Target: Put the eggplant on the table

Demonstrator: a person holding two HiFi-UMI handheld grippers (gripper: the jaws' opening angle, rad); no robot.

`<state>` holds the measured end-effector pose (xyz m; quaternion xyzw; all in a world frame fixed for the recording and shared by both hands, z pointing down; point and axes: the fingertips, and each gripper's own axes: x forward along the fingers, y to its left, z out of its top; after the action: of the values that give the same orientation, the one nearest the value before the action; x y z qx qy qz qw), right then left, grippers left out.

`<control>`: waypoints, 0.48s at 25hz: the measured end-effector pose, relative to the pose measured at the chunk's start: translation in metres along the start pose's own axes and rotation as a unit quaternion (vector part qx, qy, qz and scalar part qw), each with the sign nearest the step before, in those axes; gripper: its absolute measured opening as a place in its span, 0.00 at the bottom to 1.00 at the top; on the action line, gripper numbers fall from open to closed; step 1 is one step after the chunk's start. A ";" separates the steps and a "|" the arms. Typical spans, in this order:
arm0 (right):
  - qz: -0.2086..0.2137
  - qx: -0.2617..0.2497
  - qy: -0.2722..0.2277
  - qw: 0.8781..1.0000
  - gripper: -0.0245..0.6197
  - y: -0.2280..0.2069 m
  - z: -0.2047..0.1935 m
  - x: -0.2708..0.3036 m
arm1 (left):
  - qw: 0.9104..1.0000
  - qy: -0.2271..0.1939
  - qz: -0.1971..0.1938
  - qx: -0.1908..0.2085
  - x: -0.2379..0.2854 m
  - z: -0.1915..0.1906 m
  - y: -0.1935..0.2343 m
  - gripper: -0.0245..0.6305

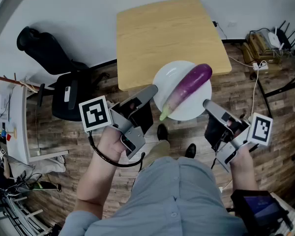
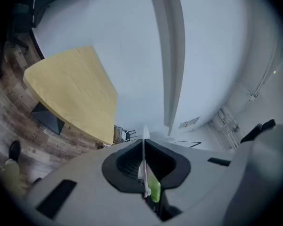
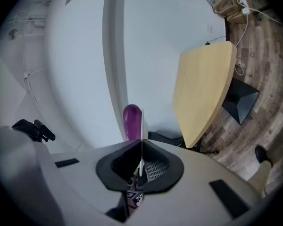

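A purple eggplant (image 1: 191, 84) with a green stem lies on a white plate (image 1: 171, 74). The plate hangs in the air just in front of the wooden table (image 1: 162, 33), over the floor. My left gripper (image 1: 154, 89) is shut on the plate's left rim, and my right gripper (image 1: 206, 103) is shut on its right rim. In the left gripper view the plate's edge (image 2: 144, 147) runs as a thin white line between the jaws, with the green stem (image 2: 154, 190) beside it. In the right gripper view the eggplant's purple end (image 3: 132, 120) rises behind the plate's edge (image 3: 141, 126).
The table top (image 2: 70, 93) is bare. A black office chair (image 1: 64, 96) and a dark bag (image 1: 39, 45) stand at the left, with a white desk (image 1: 17, 127) beyond. Cables and a power strip (image 1: 260, 65) lie at the right. The person's shoes (image 1: 162, 132) are on the plank floor below.
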<state>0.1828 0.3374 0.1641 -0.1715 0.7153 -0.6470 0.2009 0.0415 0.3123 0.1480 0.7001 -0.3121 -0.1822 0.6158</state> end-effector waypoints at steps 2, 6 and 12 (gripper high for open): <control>-0.001 0.001 -0.001 1.000 0.05 -0.001 0.001 -0.001 | 1.000 0.002 0.000 0.000 0.001 -0.001 0.000 0.07; 0.002 0.000 -0.003 1.000 0.05 -0.002 0.001 -0.001 | 1.000 0.004 0.001 0.000 0.002 -0.002 0.000 0.07; 0.002 -0.002 -0.010 1.000 0.05 -0.002 0.001 -0.003 | 1.000 0.009 -0.001 0.004 0.004 -0.002 -0.002 0.07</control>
<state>0.1858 0.3376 0.1661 -0.1769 0.7150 -0.6434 0.2086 0.0464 0.3111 0.1473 0.7046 -0.3066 -0.1747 0.6156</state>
